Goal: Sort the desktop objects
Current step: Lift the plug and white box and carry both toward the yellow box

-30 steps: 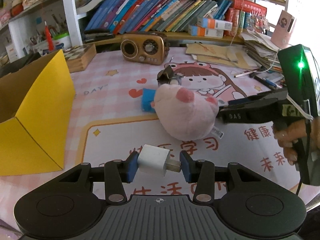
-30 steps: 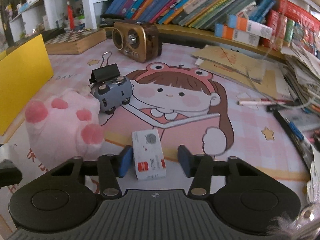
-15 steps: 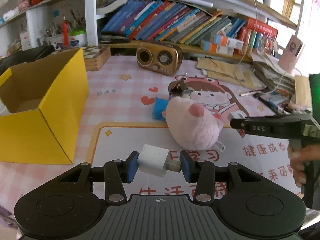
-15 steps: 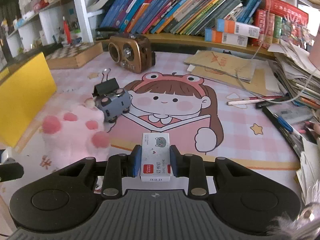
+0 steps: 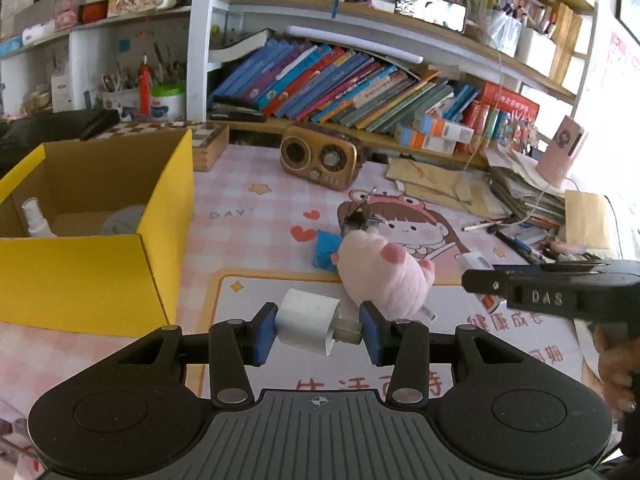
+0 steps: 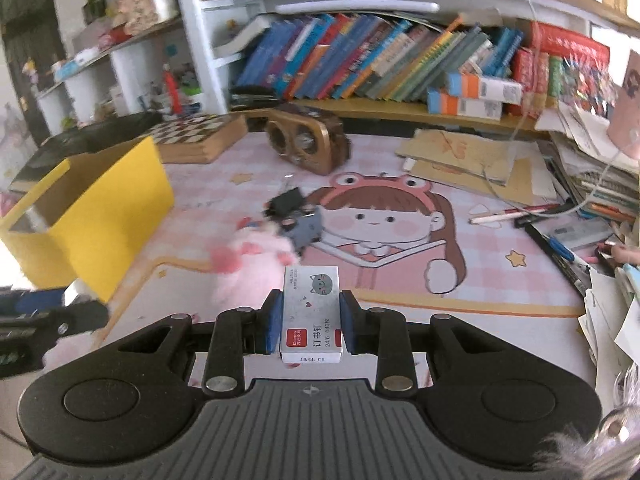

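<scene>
Desk mat (image 5: 256, 216), pink-checked with a cartoon girl printed on it, is filling most of what I am seeing from both wrists. Books (image 5: 340, 84) are leaning in a long row on the shelf behind it. At the mat's left edge the yellow box (image 5: 100, 276) is standing open, and I am making out a small white spray bottle (image 5: 36, 218) inside it, against the near wall. A brown radio (image 5: 318, 162) is sitting at the back of the mat, with a chessboard box (image 6: 200, 136) to its left.

Mid-mat, the pink plush (image 5: 380, 276) is lying beside a blue block (image 5: 326, 248), and a grey toy car (image 6: 306, 228) with a black binder clip (image 6: 288, 202) is just behind it.

My left gripper (image 5: 318, 330) is pinching the white charger (image 5: 308, 326) end to end, one pad on its body and one on its plug, clear above the mat and right of the box. My right gripper (image 6: 308, 326) is clamping the staple box (image 6: 312, 312) by its long sides, lifted off the mat in front of the plush; its jaws have just been closing onto it. From the left wrist I am seeing that box only as a white end poking past the right gripper's tip.
</scene>
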### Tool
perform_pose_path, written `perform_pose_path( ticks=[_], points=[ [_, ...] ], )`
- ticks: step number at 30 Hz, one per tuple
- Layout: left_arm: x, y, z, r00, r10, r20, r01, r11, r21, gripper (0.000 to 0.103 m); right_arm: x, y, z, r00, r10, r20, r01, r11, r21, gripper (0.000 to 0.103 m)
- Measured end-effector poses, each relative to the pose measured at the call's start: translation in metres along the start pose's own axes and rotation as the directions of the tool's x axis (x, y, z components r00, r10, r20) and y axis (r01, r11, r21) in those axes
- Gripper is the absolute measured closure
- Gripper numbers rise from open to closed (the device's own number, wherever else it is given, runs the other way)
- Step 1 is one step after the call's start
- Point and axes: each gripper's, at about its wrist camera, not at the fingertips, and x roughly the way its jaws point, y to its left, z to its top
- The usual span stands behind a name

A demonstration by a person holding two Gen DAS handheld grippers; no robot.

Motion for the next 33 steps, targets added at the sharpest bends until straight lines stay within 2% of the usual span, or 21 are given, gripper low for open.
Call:
perform_pose_path(
  ticks=[4,8,19,33],
  points=[
    [-0.001,0.003,-0.010,1.000,-0.002,-0.027,0.003,1.000,0.020,0.060,-0.008,0.026,-0.013,1.000,0.002,-0.002,-0.002,0.998,-0.060,0.075],
    [-0.011,0.007,-0.016,1.000,-0.026,-0.016,0.027,0.998,0.055,0.060,-0.010,0.042,-0.020,1.000,0.012,-0.022,-0.013,0.998,-0.065,0.075],
    [-0.034,0.033,-0.042,0.993,-0.094,-0.065,0.098,0.994,0.054,0.060,-0.019,0.078,-0.050,0.996,-0.020,-0.091,0.018,1.000,-0.024,0.075],
    [-0.078,0.069,-0.068,0.991,-0.118,-0.066,0.123,0.990,0.065,0.060,-0.047,0.135,-0.089,0.992,-0.031,-0.123,0.032,0.999,0.006,0.075]
  ],
)
